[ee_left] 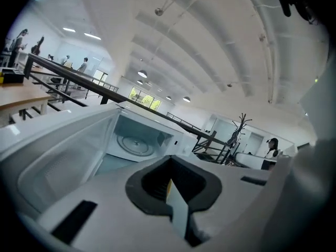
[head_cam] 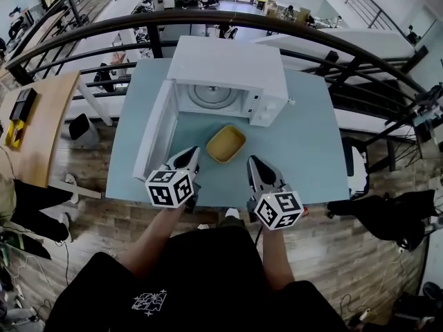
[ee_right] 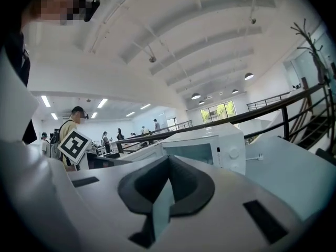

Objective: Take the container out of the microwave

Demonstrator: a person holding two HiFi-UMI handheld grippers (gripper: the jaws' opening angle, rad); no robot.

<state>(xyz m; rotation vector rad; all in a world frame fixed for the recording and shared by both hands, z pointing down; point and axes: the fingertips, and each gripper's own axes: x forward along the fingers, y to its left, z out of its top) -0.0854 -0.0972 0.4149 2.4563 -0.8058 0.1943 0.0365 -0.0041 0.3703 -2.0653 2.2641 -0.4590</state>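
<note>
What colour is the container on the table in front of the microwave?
The container is yellow, seen best in the head view.

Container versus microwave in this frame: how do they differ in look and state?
The container is yellow, low and open-topped; the microwave is a white box, far bigger. The container lies outside, in front of the microwave, whose door is swung open and whose turntable is bare. Both rest on the blue table.
</note>
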